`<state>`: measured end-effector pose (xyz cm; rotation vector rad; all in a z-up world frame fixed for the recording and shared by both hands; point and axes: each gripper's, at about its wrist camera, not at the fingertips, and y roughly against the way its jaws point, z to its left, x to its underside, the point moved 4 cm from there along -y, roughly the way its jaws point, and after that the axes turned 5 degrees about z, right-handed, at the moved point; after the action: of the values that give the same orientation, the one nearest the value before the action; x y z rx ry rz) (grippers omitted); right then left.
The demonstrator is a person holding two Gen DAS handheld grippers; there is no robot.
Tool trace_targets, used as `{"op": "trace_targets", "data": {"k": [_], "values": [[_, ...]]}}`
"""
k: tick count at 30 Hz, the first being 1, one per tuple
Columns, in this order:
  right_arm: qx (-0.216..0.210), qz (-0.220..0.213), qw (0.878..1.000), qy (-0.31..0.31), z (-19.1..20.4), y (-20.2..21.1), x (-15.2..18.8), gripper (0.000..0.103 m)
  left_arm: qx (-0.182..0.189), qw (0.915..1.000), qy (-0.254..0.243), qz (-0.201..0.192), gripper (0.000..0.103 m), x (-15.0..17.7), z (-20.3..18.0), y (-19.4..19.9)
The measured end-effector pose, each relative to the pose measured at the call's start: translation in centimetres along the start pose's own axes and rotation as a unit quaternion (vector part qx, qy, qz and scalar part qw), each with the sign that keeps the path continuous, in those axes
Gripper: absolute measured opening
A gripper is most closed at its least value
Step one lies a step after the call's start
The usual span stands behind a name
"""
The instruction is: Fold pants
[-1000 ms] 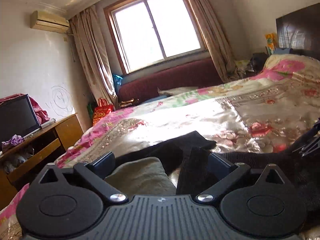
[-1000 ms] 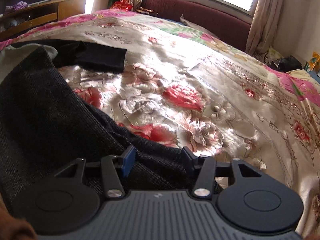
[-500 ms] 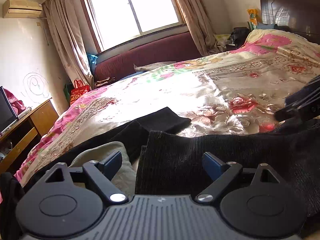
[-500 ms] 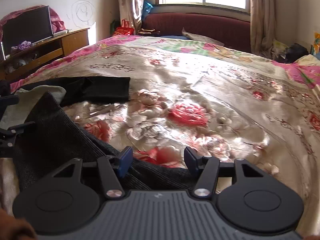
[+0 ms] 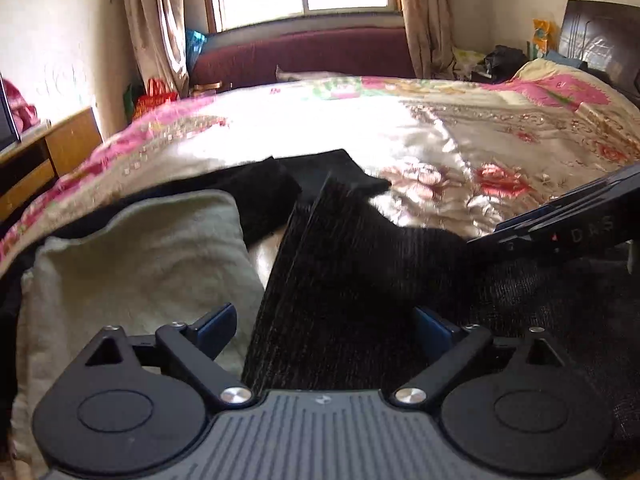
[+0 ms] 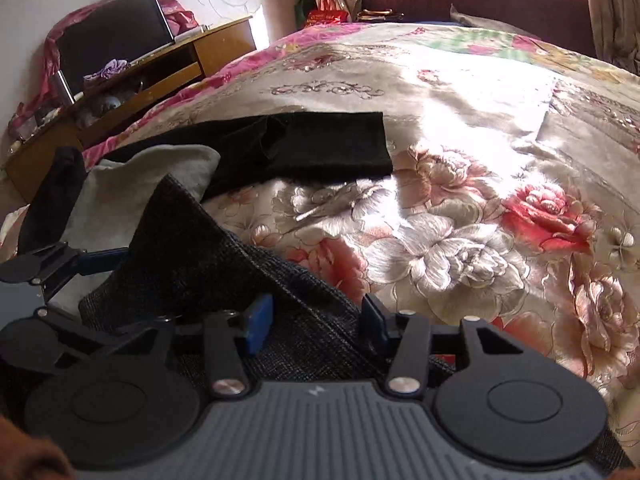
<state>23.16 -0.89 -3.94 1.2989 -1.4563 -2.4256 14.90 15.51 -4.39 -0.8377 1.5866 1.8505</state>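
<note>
Dark ribbed pants [image 5: 360, 264] lie bunched on the flowered bedspread [image 5: 460, 152], with one folded edge standing up in a ridge [image 6: 180, 232]. My left gripper [image 5: 324, 328] is open wide over them, and the fabric runs between its blue fingers [image 5: 218, 326] without being pinched. My right gripper [image 6: 316, 320] hovers over the pants' right part. Its jaws are closing, the cloth lies between them, and the pads do not press on it. In the left wrist view the right gripper [image 5: 560, 224] reaches in from the right edge.
A pale beige garment [image 5: 140, 264] lies left of the pants, and a flat black garment [image 6: 312, 148] lies beyond them. A wooden cabinet with a television [image 6: 132, 60] stands past the bed's left side. A maroon sofa [image 5: 304, 52] sits under the window, a dark headboard [image 5: 600, 36] at the far right.
The left gripper has sunk lower over the pants and beige garment. The right gripper has swung left toward it, so the pants' edge now peaks between the two.
</note>
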Motion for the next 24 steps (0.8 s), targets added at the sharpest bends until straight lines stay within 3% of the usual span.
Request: {"op": "trace_targets", "data": {"k": [3, 5, 7, 9, 11, 15, 20, 22, 24], "values": [[-0.003, -0.02, 1.0, 0.008, 1.2, -0.6, -0.7, 0.049, 0.0, 0.9994, 0.02, -0.029, 0.103, -0.9, 0.5, 0.9], [0.02, -0.005, 1.0, 0.003, 1.5, -2.7, -0.8, 0.051, -0.03, 0.9992, 0.018, 0.02, 0.103, -0.6, 0.7, -1.3], [0.027, -0.002, 0.999, -0.021, 1.2, -4.1, -0.7, 0.051, -0.024, 0.9981, 0.038, 0.042, 0.103, 0.2, 1.4, -2.6], [0.018, -0.009, 0.998, -0.066, 0.6, -3.1, -0.7, 0.047, -0.015, 0.9969, 0.062, 0.047, 0.103, 0.0, 2.1, -2.2], [0.019, -0.048, 0.995, -0.084, -0.1, 0.5, 0.0, 0.047, -0.027, 0.9974, 0.054, 0.04, 0.103, -0.1, 2.1, -1.3], [0.075, -0.084, 0.984, -0.138, -3.6, 9.0, 5.2, 0.048, -0.051, 0.9984, 0.012, 0.019, 0.103, 0.1, 1.2, 1.0], [0.182, -0.065, 0.955, -0.226, -9.6, 17.8, 15.2, 0.051, -0.033, 0.9993, -0.015, 0.0, 0.103, 0.2, -1.4, 3.2], [0.18, -0.055, 0.945, -0.268, -11.2, 19.3, 18.1, 0.051, -0.016, 0.9994, -0.03, 0.007, 0.103, 0.0, -3.2, 3.3], [0.147, -0.062, 0.941, -0.298, -11.8, 19.8, 19.9, 0.051, -0.003, 0.9989, -0.045, 0.009, 0.103, -0.3, -4.8, 3.6]]}}
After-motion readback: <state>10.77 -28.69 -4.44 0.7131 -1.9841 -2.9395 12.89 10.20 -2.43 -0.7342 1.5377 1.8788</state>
